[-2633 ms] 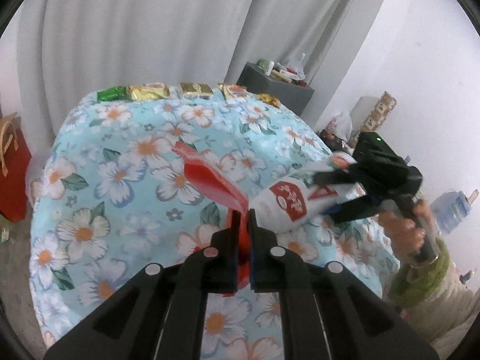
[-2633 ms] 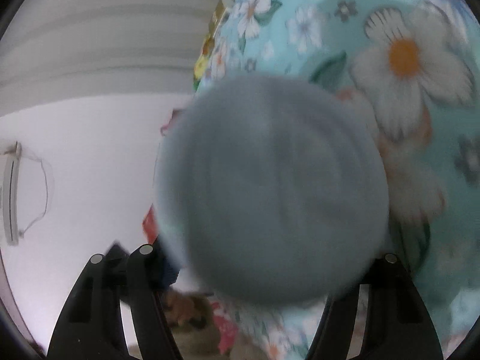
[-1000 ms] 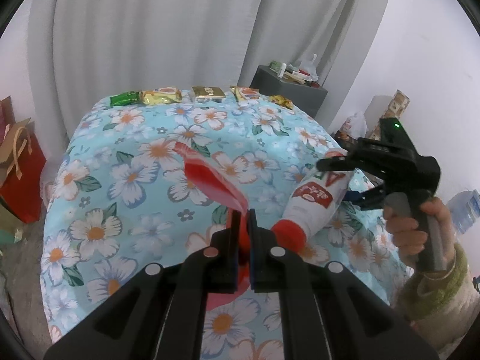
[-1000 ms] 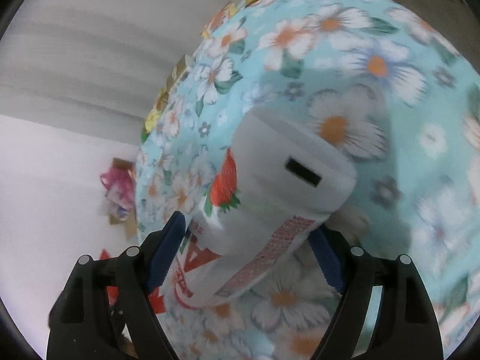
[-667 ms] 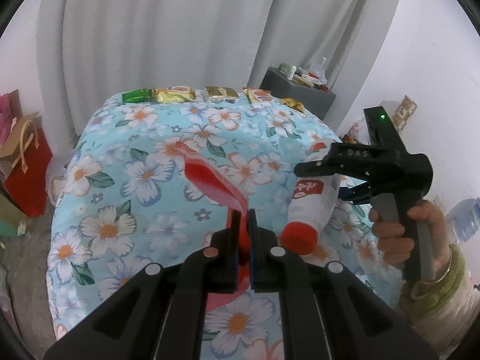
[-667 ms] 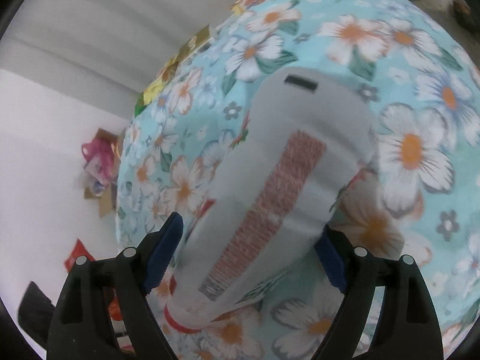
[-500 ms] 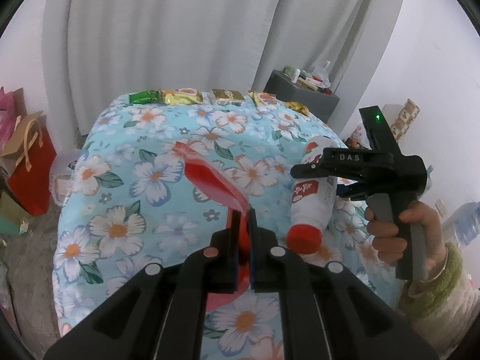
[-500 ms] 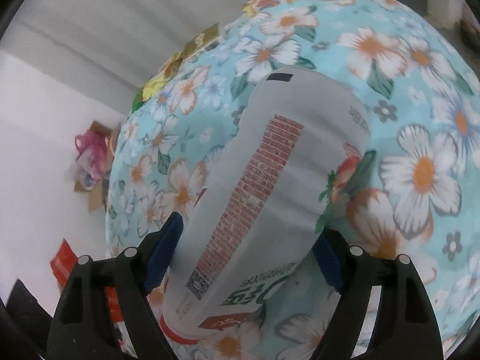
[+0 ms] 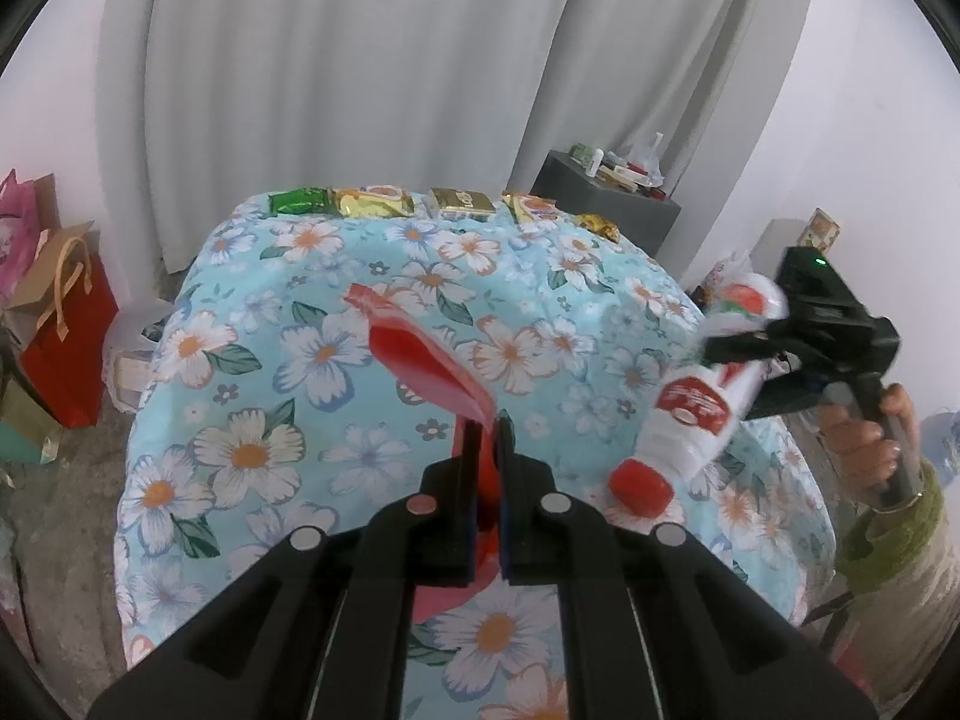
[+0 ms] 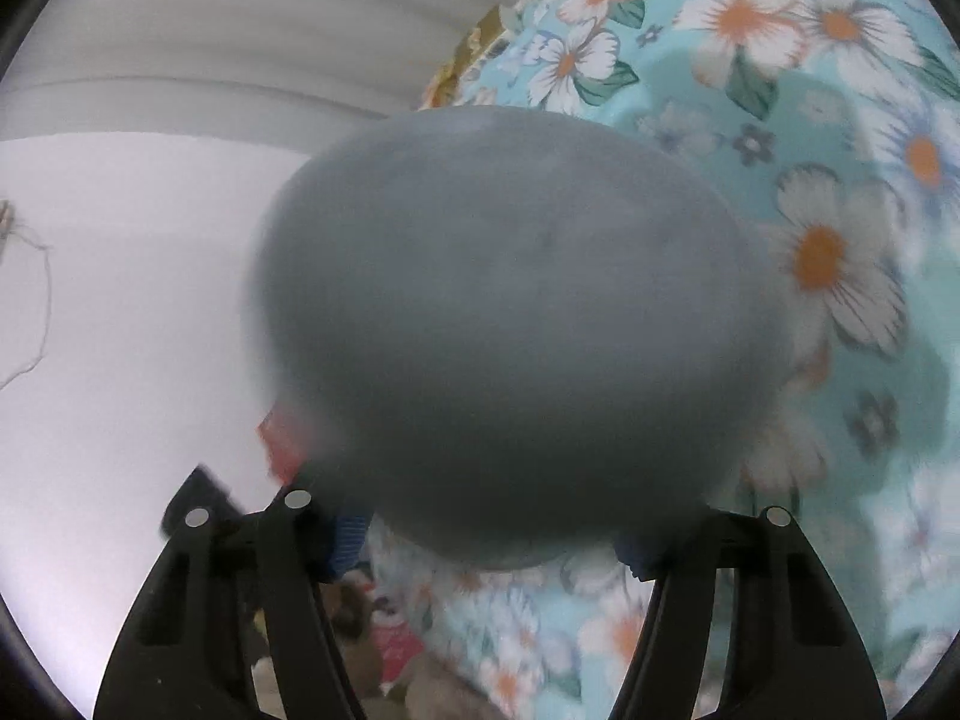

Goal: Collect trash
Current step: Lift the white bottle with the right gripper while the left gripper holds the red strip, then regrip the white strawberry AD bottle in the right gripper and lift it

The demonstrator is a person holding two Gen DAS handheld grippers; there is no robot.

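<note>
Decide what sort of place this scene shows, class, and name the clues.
Probably a room in a home: a table under a floral cloth, a long grey curtain behind it, and gift bags on the floor.

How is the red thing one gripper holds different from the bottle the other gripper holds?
The red wrapper is thin and flat; the white bottle is round and fat. The wrapper is all red; the bottle only has a red cap and label. The left gripper pinches the wrapper nearly shut; the right gripper spreads wider around the bottle. Both are off the tablecloth.

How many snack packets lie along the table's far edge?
5, in a row in the left wrist view: green, yellow, gold, orange-marked, and a small yellow one at the right corner. More may be hidden beyond the edge.
</note>
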